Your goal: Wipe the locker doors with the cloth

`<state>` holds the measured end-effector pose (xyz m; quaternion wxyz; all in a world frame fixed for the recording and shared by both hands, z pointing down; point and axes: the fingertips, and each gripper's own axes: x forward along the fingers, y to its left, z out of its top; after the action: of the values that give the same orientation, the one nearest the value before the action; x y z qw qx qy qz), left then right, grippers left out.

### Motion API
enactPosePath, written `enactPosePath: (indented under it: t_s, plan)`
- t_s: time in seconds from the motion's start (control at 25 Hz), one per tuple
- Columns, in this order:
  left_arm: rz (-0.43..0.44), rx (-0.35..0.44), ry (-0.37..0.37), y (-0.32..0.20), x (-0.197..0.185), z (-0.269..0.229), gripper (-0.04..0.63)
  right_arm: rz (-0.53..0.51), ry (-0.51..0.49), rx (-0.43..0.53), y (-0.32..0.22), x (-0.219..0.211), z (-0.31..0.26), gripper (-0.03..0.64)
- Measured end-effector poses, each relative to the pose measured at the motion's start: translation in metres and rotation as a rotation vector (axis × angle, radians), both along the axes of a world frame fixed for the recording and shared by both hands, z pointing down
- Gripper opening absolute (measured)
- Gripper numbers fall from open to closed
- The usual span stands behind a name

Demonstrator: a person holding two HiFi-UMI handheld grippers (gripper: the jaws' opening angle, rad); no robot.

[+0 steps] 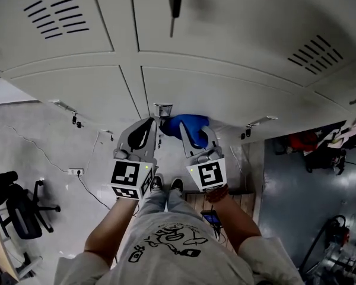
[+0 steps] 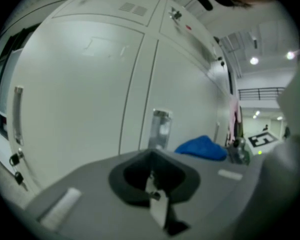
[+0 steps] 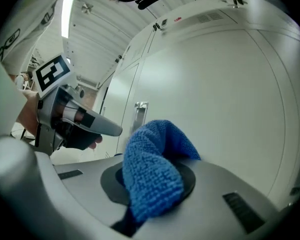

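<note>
White locker doors (image 1: 225, 97) fill the wall in front of me; a metal handle (image 1: 164, 110) sits on the seam between the two lower doors. My right gripper (image 1: 196, 136) is shut on a blue cloth (image 1: 187, 128), which bunches out of the jaws (image 3: 152, 174) close to the right door (image 3: 225, 99), just beside the handle (image 3: 140, 115). Whether the cloth touches the door I cannot tell. My left gripper (image 1: 149, 124) is level with it to the left, shut with nothing in it (image 2: 152, 176), facing the left door (image 2: 80, 99). The cloth (image 2: 202, 148) also shows in the left gripper view.
Upper doors carry vent slots (image 1: 56, 13). Keys hang from locks at the left (image 1: 76, 120) and right (image 1: 247, 132). A black office chair (image 1: 21, 209) and a power strip (image 1: 75, 171) with cables lie on the floor left; red clutter (image 1: 296, 141) stands right.
</note>
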<state>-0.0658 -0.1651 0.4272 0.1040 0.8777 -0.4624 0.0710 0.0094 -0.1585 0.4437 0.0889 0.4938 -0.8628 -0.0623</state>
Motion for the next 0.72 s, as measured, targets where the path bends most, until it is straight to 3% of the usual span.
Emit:
enactPosePath:
  t_s: [0.24,0.72]
  plan:
    - [0.005,0.079,0.052,-0.004,0.005,-0.045,0.003,-0.019,-0.022,0.1,0.0,-0.002,-0.077,0.023]
    - [0.056,0.234,0.074,0.004,0.031,-0.138,0.003,-0.01,-0.041,0.299,0.009,0.005,-0.206,0.023]
